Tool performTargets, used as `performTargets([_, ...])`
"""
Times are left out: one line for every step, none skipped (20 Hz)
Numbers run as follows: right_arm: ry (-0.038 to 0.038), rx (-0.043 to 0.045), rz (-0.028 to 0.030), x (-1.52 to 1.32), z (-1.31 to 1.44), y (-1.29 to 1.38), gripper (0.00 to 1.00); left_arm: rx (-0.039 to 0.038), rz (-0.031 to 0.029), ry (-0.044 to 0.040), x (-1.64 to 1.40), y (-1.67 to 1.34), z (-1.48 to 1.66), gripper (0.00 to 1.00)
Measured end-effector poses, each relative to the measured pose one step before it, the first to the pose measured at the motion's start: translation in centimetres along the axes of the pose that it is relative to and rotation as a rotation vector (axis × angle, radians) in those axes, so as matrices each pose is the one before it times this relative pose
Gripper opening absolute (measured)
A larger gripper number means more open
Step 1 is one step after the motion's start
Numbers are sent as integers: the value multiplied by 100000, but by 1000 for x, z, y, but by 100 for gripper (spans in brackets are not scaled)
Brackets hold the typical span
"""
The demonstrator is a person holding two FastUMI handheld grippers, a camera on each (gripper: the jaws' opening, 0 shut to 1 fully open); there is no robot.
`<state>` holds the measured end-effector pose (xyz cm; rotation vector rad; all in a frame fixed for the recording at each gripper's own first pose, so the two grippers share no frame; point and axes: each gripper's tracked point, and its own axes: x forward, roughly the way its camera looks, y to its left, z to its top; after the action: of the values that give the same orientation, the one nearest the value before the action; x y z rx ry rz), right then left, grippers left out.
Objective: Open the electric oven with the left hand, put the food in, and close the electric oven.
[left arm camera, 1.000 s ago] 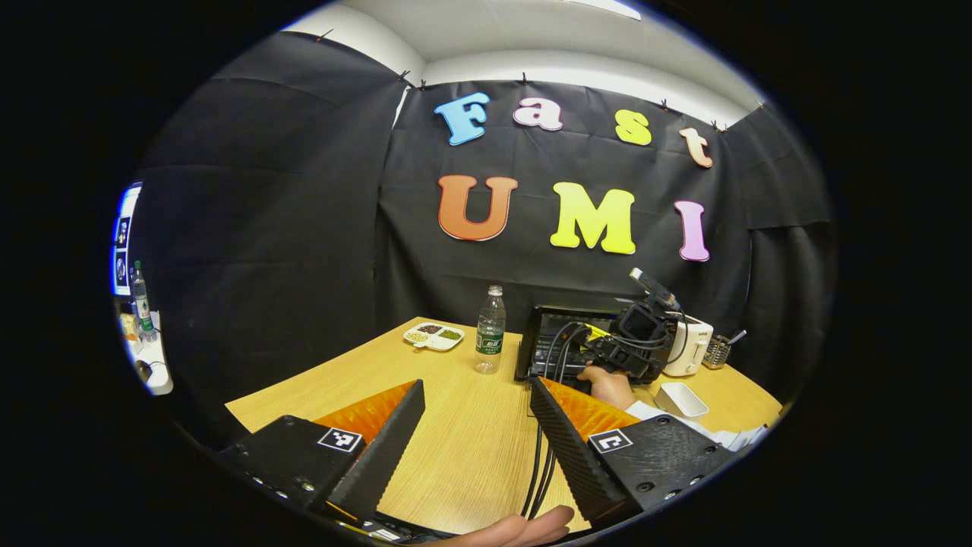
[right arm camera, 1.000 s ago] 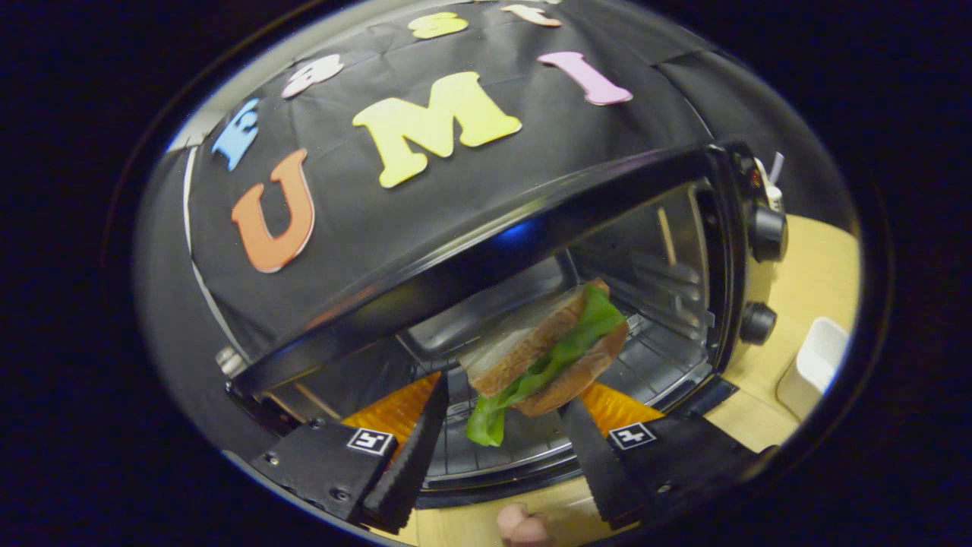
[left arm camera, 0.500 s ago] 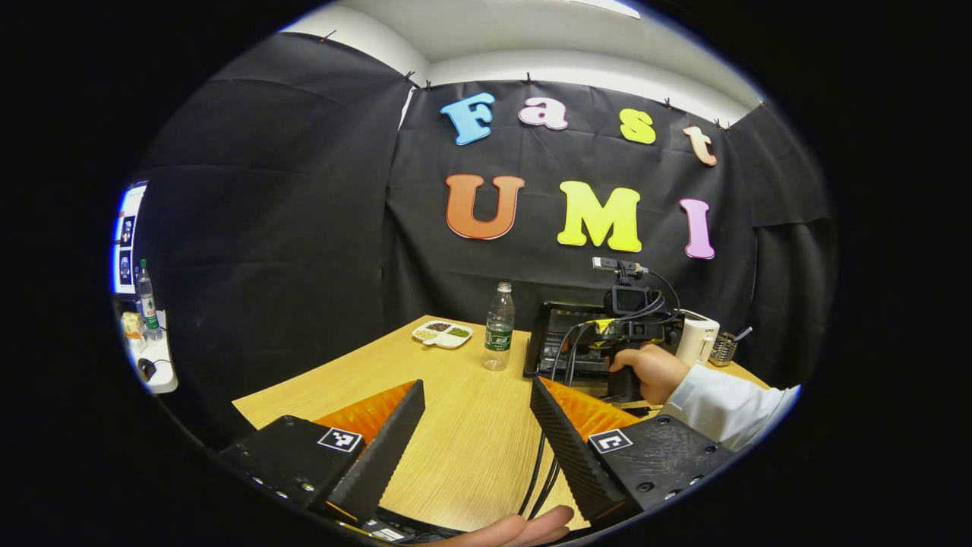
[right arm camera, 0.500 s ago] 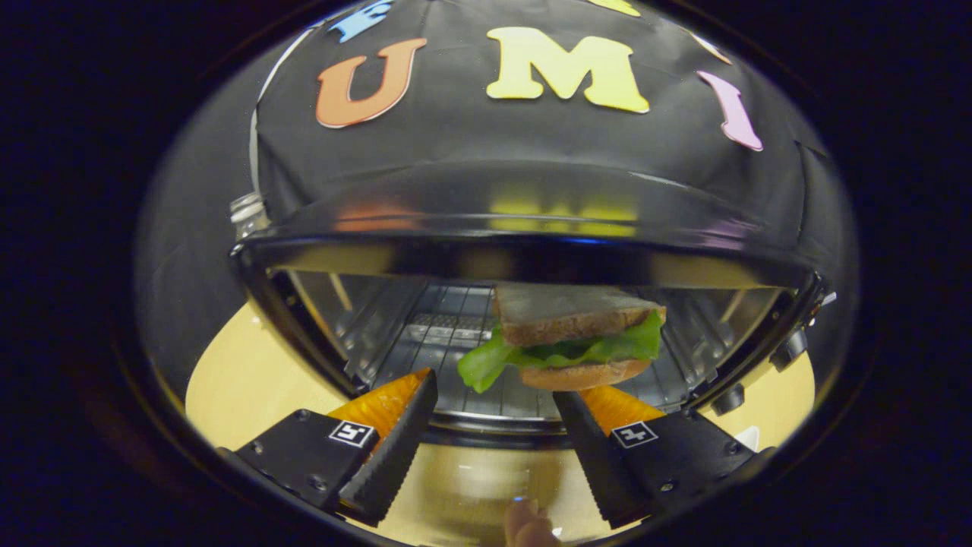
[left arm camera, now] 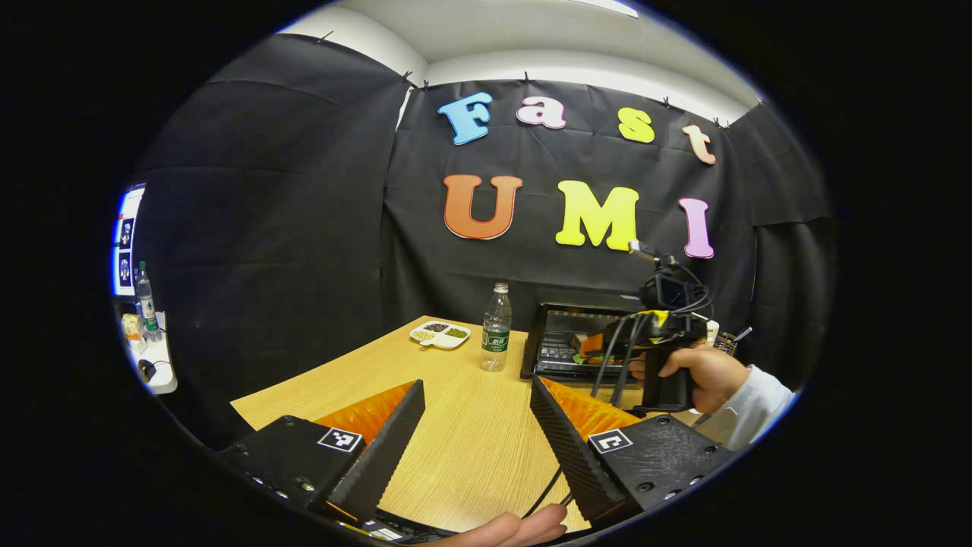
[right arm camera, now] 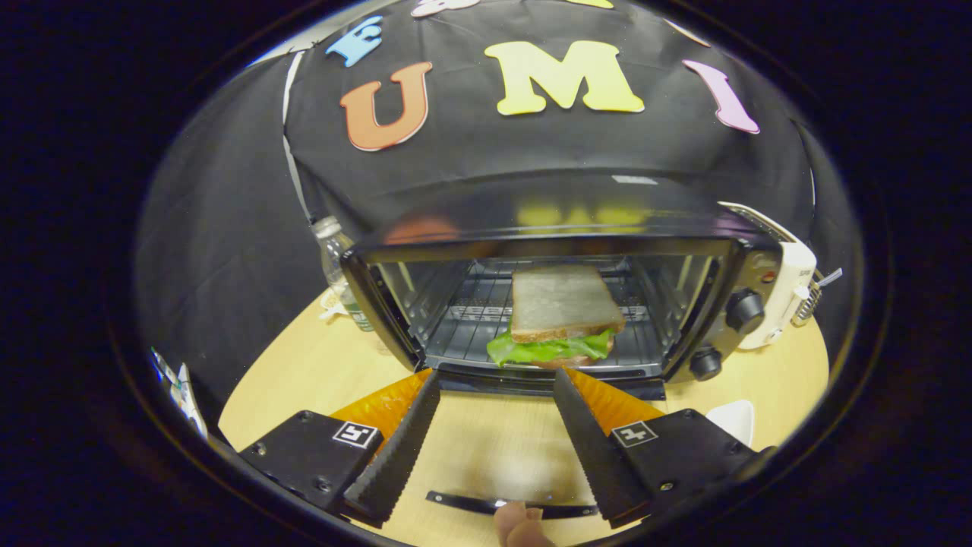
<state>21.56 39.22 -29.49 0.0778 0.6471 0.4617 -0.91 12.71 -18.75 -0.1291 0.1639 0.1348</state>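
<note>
While the oven (right arm camera: 547, 304) stands open on the table (right arm camera: 288, 372), the sandwich (right arm camera: 558, 315) lies on the wire rack inside, near the front edge, bread on top and green lettuce hanging out toward the opening. Its door is folded down flat toward the camera in the right gripper view, with the dark handle bar at the bottom edge of that view. Two knobs sit on the oven's right panel.

Just in front of the opening, the right gripper (right arm camera: 493, 425) hangs with its fingers spread wide and nothing between them; the sandwich is beyond the tips, apart from them. From the left gripper view that same gripper (left arm camera: 604, 353) shows farther off, in a hand (left arm camera: 695, 372) with a pale sleeve, cables trailing down from it, in front of the oven (left arm camera: 566, 342).

Well back from the oven over the table (left arm camera: 471, 425), the left gripper (left arm camera: 474, 425) is likewise wide open and empty. A bottle (left arm camera: 496, 328) stands left of the oven, and a small divided dish (left arm camera: 439, 334) lies left of the bottle. A white appliance (right arm camera: 786, 292) stands right of the oven.
</note>
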Motion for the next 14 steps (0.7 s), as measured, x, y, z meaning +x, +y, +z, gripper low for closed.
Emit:
performTargets([-2620, -400, 447, -1535, 476, -198, 97, 235, -732, -141, 162, -472, 111, 93])
performTargets([-2946, -558, 325, -1482, 638, -155, 97, 262, -635, 107, 189, -194, -68, 93])
performTargets([-2984, -592, 89, -1700, 540, -294, 97, 293, -232, 12, 212, -234, -28, 92])
performTargets([-3255, -316, -18, -1456, 730, -230, 97, 240, 210, 76, 219, -211, 146, 92])
performTargets([-4631, -1040, -704, -1616, 1022, -375, 96, 74, 83, 84, 249, -145, 72, 92])
performTargets([-5829, -1516, -2020, -1695, 1472, -834, 96, -97, -311, 196, 137, -212, -75, 92])
performTargets([-5792, -1060, -2272, -1615, 1519, -849, 96, 408, -703, 431, 172, -410, 36, 93])
performTargets([-5053, -663, -1799, -1859, 1378, -768, 96, 1124, -587, 233, 155, -411, 26, 92])
performTargets([-3453, 331, -980, -1401, 1160, -575, 96, 1103, 356, -63, 192, -151, 151, 92])
performTargets([-3626, 1118, -516, -1620, 1333, -769, 96, 888, -406, 456, 340, -175, 83, 93])
performTargets([-3139, 1007, -361, -1418, 1275, -832, 96, 805, -877, 542, 398, -456, 67, 93])
performTargets([-2513, 634, -752, -1464, 1030, -1095, 96, 743, -610, 219, 340, -495, 78, 93])
performTargets([-1967, 107, -1577, -1316, 1039, -1275, 96, 553, -894, -101, 287, -550, 289, 93])
performTargets([-2276, 1307, -2210, -1295, 930, -1490, 96, 113, -1236, -29, 346, -710, 261, 93])
